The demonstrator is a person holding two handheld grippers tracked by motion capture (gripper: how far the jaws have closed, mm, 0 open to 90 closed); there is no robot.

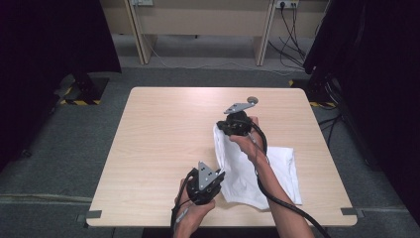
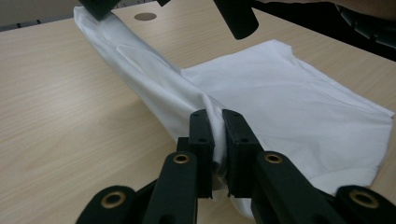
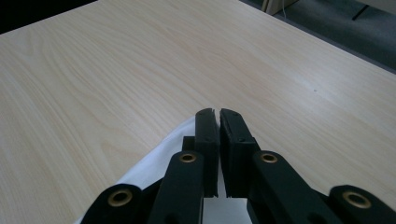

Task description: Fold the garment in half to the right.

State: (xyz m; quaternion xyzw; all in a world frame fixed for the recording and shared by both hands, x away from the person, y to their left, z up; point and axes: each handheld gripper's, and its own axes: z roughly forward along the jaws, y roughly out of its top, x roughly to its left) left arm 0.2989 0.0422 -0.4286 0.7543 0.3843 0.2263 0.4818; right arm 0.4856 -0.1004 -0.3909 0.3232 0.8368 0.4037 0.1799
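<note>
— What have we got in hand here?

— We are working a white cloth (image 1: 257,173) on the wooden table (image 1: 163,139). Our left gripper (image 2: 217,122) has its jaws pressed together on a gathered fold of the cloth, and the fabric runs up between the two black pads.

— And the other hand?

— Our right gripper (image 1: 224,125) sits farther out over the table, and its jaws are pinched on the far corner of the same cloth. In the right gripper view (image 3: 216,113) we see white fabric coming out from under the closed jaws, though the pinch itself is tucked behind them, so we judge that hold partly from the high view.

— Where does the cloth lie, then?

— Towards the right side of the table, near our edge. Most of it rests flat on the wood. The left edge is lifted clear and stretched in a taut ridge between the two grippers, as the left gripper view shows well.

— Anything else on the table?

— A small round grey disc (image 1: 253,100) near the far edge, just beyond the right gripper.
</note>
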